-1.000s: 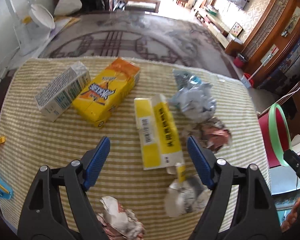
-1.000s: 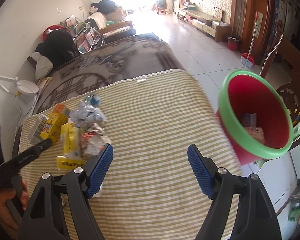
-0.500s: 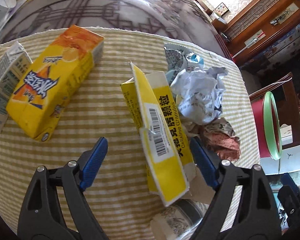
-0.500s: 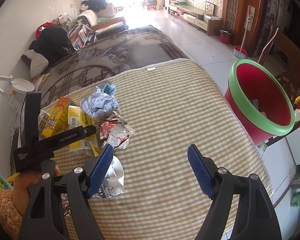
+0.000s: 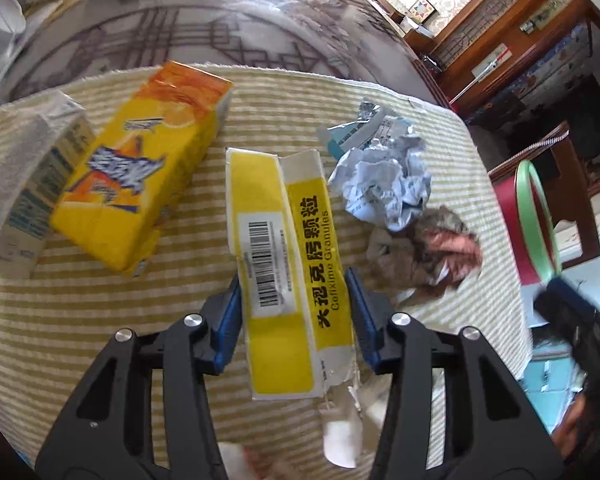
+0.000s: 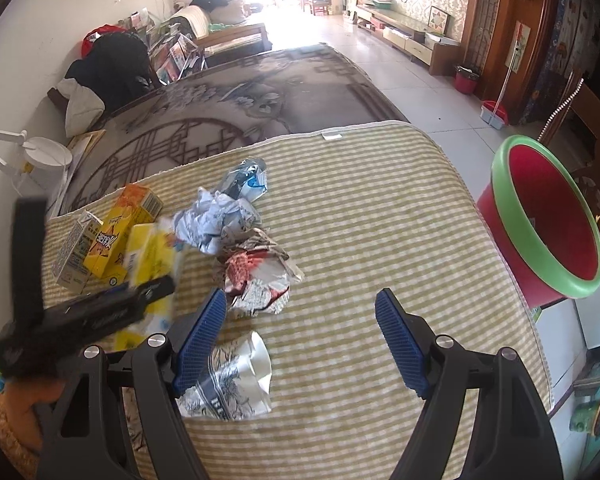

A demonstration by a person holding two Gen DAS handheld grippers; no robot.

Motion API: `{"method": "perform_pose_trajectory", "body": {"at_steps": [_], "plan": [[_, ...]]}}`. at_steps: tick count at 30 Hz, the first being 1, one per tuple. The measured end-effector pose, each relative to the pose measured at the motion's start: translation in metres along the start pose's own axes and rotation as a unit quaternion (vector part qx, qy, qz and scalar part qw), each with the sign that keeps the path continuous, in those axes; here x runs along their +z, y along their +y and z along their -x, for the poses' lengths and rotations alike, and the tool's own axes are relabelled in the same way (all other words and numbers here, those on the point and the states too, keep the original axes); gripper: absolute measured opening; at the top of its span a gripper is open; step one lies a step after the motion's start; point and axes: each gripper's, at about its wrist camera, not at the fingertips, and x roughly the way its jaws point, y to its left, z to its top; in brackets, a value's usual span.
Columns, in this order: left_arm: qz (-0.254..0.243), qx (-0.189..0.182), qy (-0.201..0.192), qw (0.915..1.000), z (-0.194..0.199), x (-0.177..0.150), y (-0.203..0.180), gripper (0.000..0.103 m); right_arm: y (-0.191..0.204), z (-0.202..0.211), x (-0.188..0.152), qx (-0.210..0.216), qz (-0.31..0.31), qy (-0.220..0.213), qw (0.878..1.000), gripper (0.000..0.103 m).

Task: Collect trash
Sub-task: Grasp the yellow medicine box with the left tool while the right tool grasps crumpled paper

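A yellow and white medicine box (image 5: 284,216) lies lengthwise between the blue pads of my left gripper (image 5: 294,304). Its jaws are closing and both pads touch the box's long sides. In the right wrist view that box (image 6: 152,256) is blurred, with the left gripper's black body (image 6: 100,312) over it. My right gripper (image 6: 300,300) hangs open above the striped cloth (image 6: 360,208), nothing between its fingers. A crumpled red and white wrapper (image 6: 256,272) lies just beyond its left pad. A crushed printed paper cup (image 6: 232,380) lies under that pad. The red bin with a green rim (image 6: 540,216) stands off the table's right edge.
An orange juice carton (image 5: 140,184) and a grey-white carton (image 5: 32,184) lie left of the box. Crumpled white paper (image 5: 384,188), a foil wrapper (image 5: 364,128) and a brownish wad (image 5: 424,256) lie to its right. A dark patterned tabletop (image 6: 228,112) lies beyond the cloth.
My left gripper has dropped closer to the cloth and its jaws have narrowed onto the yellow box. My right gripper has drifted left, away from the bin, toward the wrappers, still open.
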Motion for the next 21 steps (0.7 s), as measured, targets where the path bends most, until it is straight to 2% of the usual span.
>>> {"method": "perform_pose_trajectory", "body": {"at_steps": [3,6,9,11,17,21], "plan": [[-0.011,0.014,0.002,0.9998,0.007,-0.011,0.006,0.046,0.004,-0.018,0.009,0.012,0.002,0.012,1.000,0.074],[-0.012,0.032,0.004,0.9994,0.007,-0.017,0.013,0.052,0.012,-0.038,0.017,0.017,0.011,0.021,1.000,0.075],[0.002,0.027,0.015,0.9995,0.005,-0.017,0.017,0.055,0.019,-0.056,0.021,0.027,0.018,0.034,0.999,0.077],[0.008,0.029,0.005,0.9995,0.008,-0.015,0.017,0.066,0.023,-0.062,0.022,0.036,0.020,0.037,0.998,0.079],[0.023,0.030,0.007,0.9992,0.005,-0.014,0.018,0.073,0.034,-0.069,0.021,0.075,0.029,0.060,0.995,0.079],[0.020,0.040,0.010,0.9990,0.003,-0.018,0.020,0.073,0.043,-0.070,0.015,0.071,0.040,0.065,0.995,0.081]]}}
